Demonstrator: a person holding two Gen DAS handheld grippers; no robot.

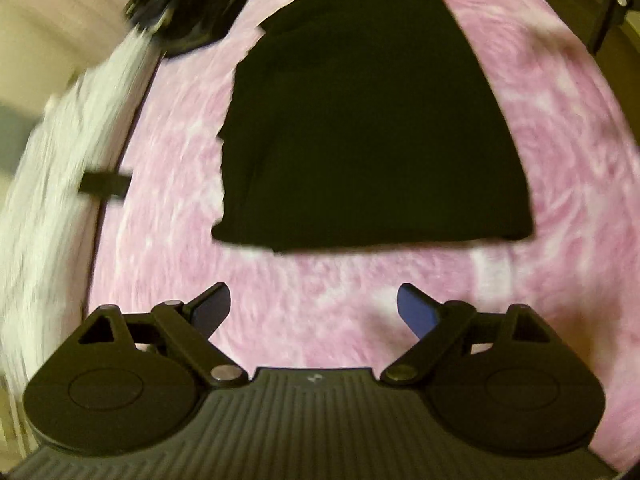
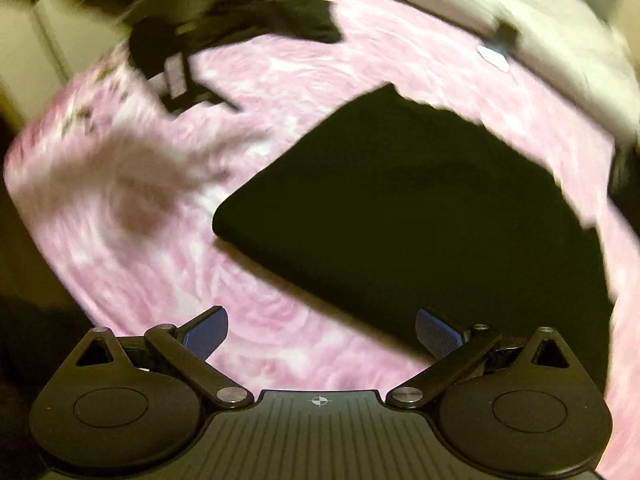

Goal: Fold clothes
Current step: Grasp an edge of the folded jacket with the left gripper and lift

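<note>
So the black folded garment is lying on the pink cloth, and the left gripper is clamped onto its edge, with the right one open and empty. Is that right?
Not quite. The left gripper is not clamped on anything: the left wrist view shows its jaws wide apart over bare pink cloth, short of the black folded garment. The rest holds: the garment lies on the pink cloth and the right gripper is open and empty.
</note>
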